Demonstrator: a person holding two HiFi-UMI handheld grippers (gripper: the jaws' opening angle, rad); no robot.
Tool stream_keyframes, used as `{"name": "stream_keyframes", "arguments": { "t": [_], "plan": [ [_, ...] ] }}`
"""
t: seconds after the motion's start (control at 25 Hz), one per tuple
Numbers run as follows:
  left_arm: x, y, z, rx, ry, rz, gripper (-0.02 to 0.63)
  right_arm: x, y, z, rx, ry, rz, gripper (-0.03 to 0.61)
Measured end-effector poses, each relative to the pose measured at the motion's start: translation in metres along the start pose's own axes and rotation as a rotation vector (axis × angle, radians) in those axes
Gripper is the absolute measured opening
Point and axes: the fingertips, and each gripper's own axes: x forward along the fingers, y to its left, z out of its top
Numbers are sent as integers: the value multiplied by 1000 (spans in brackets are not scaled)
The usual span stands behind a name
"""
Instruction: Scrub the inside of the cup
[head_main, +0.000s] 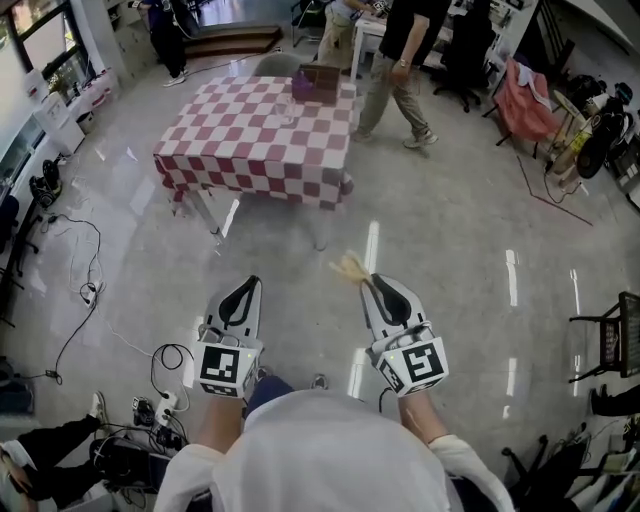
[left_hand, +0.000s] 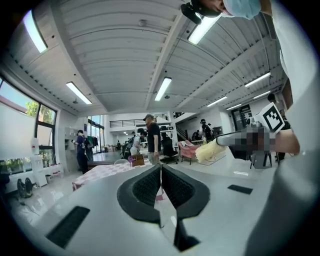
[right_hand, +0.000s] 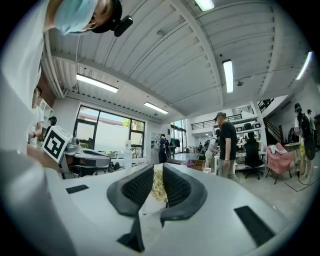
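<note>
**Bench and cup straight ahead, well apart from both hand-held grippers**

Our left hand-held gripper (head_main: 247, 287) is fully closed on nothing. Our right hand-held gripper (head_main: 374, 285) is clamped on a pale fibrous scrubber (head_main: 350, 267), whose tuft sticks out past the jaw tips, forward and a little left. Both point forward over bare floor at the checkered bench (head_main: 250, 150), which stands far off, more in line with the left one. At the bench's far edge, beside a brown box (head_main: 321, 82), sits a small purple thing that we take for the cup (head_main: 302, 84); it is too small to be sure. Neither hand-held gripper is clearly nearer, so we judge we must walk up first.
</note>
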Motion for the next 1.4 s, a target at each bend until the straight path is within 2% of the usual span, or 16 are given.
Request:
{"name": "stream_keyframes", "arguments": {
  "t": [0.44, 0.72, 1.0, 1.4],
  "plan": [
    [-9, -18, -6, 3, 45, 36, 32, -22, -20, -11, 75, -1, 3, 71],
    [-11, -13, -15, 3, 75, 53, 32, -25, -31, -22, 103, 16, -21, 71],
    [10, 3, -32, -27, 98, 51, 32, -5, -39, -36, 112, 49, -25, 71],
    [62, 45, -36, -58, 99, 31, 32, 54, -52, -33, 97, 64, -15, 71]
  ]
}}
